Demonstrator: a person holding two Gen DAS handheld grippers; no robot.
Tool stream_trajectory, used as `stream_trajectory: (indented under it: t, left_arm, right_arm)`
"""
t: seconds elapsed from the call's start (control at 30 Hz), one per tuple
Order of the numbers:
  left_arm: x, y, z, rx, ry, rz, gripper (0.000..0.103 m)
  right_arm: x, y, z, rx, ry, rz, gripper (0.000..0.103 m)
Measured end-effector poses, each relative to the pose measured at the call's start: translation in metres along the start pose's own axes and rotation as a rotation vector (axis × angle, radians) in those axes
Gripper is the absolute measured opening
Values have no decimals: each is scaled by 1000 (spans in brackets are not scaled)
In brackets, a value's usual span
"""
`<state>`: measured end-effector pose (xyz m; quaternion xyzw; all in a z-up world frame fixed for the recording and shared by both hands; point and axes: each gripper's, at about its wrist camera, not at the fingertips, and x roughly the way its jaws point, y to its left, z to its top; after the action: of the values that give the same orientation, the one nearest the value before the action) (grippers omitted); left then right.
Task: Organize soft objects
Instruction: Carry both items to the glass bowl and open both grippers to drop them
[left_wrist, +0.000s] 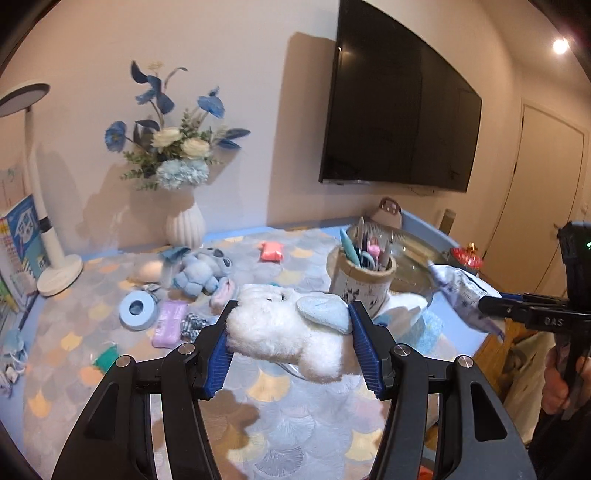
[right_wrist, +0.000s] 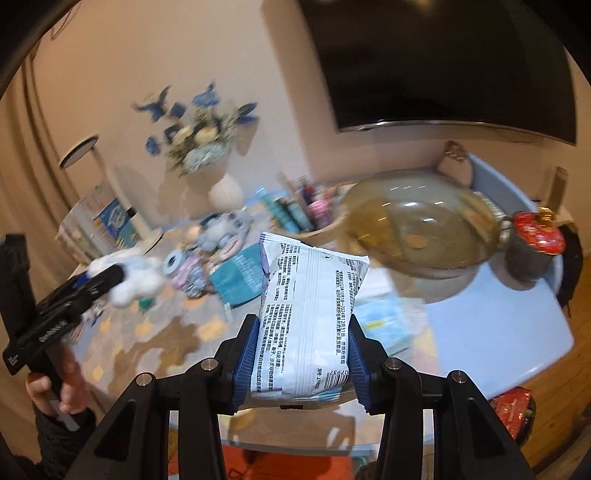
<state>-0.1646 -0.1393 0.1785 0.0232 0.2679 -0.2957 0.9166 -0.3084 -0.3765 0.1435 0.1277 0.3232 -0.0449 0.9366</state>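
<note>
Beige wall behind, with dark wall-mounted screen (left_wrist: 399, 110) above rear edge of blue tabletop (left_wrist: 458, 332); patterned scale-print mat (left_wrist: 280, 417) over most of surface.

Left tongs (left_wrist: 290, 345): closed on white plush toy (left_wrist: 284, 328), blue ribbed pads (left_wrist: 221, 360) pressed into both sides, toy held clear above mat. Pale blue ear of toy against right-hand pad. Same tongs at left edge of right wrist view (right_wrist: 110, 280), toy (right_wrist: 136, 280) at tip, hand (right_wrist: 59, 391) on grip below.

Right tongs (right_wrist: 301, 363): closed on white printed packet (right_wrist: 310, 317), packet upright between pads, top end pointing away from camera, raised off tabletop. Same packet (left_wrist: 461, 295) at right of left wrist view, right tongs (left_wrist: 491, 304) clamped on lower end, near glass bowl (left_wrist: 410, 266).

On tabletop, rear left: white ribbed vase (left_wrist: 184, 225) with blue and white flowers (left_wrist: 173, 147), white lamp base (left_wrist: 59, 275), blue plush figure (left_wrist: 201, 271) lying just in front of vase. Near it: blue tape roll (left_wrist: 136, 310), lilac packet (left_wrist: 169, 323) beside roll, coral soft item (left_wrist: 271, 252) further back, apart from others.

Rear right: cylindrical holder (left_wrist: 360, 282) with pens and scissors, touching or just in front of glass bowl; cannot tell which. Dark jar with red lid (right_wrist: 537, 236) right of bowl. Teal packet (right_wrist: 238, 278) flat on mat. Right wrist view blurred across background.
</note>
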Motion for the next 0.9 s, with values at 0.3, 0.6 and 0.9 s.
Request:
stream_trajectory:
  t: [0.3,0.6,0.9]
  left_arm:
    - [42,-75,25,73,33,-193,56]
    - [140,-146,79,68,105,-330,56]
    - [233,-169,95,-8,183,-340,57]
  right_arm:
    - [-23,-53,13,137,-95,-110,44]
    - [-4,-122,40,309,-121,-194,44]
    - [52,-161,93,377,-115,-241,44]
